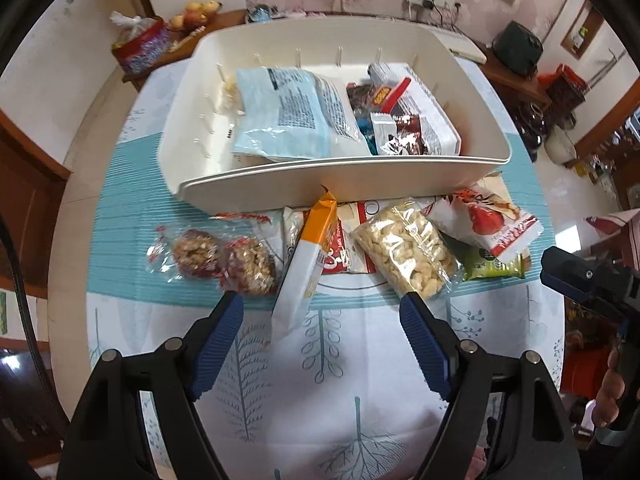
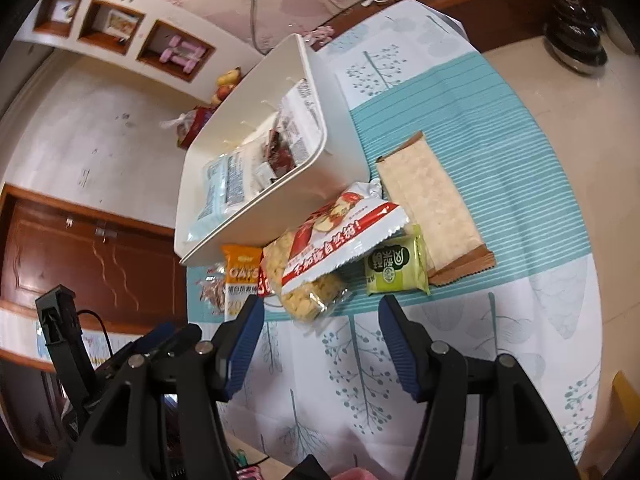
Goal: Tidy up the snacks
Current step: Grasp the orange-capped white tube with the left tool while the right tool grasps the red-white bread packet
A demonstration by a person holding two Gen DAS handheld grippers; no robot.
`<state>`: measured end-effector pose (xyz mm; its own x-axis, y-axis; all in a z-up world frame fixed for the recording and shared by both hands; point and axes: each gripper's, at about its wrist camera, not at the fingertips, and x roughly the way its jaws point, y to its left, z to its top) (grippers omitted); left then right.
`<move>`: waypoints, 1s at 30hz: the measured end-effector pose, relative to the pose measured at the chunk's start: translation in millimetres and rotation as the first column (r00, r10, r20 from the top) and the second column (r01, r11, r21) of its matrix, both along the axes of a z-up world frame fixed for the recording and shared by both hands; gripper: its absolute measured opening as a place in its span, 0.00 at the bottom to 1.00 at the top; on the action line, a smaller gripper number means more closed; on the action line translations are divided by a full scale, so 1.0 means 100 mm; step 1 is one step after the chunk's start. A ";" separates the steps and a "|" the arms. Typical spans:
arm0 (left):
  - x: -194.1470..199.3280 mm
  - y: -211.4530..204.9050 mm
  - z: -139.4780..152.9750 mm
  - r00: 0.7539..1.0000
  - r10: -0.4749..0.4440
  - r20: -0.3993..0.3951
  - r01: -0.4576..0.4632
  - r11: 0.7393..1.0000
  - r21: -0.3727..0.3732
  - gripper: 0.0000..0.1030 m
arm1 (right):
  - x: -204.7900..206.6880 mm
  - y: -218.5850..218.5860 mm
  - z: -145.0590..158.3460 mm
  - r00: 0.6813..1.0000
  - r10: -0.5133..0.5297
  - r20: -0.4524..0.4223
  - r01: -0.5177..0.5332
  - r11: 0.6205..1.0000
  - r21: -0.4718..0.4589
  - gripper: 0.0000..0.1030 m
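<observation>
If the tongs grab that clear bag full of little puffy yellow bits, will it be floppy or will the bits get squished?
The clear bag of puffed bits would probably sag and shift, since its loose pieces fill thin, crinkly film. It likely feels light for its size. A hard squeeze might crush some bits. The red and white apple packet lies partly on it, so lifting may drag that along.

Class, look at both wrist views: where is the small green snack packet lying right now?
The green packet lies on the tablecloth outside the white bin, tucked under the red-and-white apple packet and against the long tan packet; it sits far right in the left wrist view.
</observation>
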<state>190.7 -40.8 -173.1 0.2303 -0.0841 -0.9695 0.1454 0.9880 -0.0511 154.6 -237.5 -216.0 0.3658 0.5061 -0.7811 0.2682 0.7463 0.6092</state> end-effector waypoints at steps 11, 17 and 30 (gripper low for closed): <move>0.44 0.00 -0.34 0.991 -0.033 -0.132 0.021 0.996 -0.086 0.77 | 0.19 0.09 -0.22 0.995 -0.078 -0.062 0.078 0.997 -0.004 0.58; 0.58 -0.01 -0.49 0.984 -0.060 -0.167 0.044 0.994 -0.099 0.67 | 0.28 0.13 -0.33 0.991 -0.112 -0.078 0.111 0.994 -0.011 0.58; 0.78 -0.07 -0.76 0.968 -0.131 -0.213 0.106 0.986 -0.125 0.36 | 0.49 0.30 -0.48 0.993 -0.091 -0.079 0.089 0.996 -0.031 0.58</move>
<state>268.8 -47.4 -249.5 -0.0057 -0.2086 -0.9780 0.2338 0.9506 -0.2041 203.9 -207.8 -264.4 0.3447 0.4519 -0.8228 0.3819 0.7332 0.5627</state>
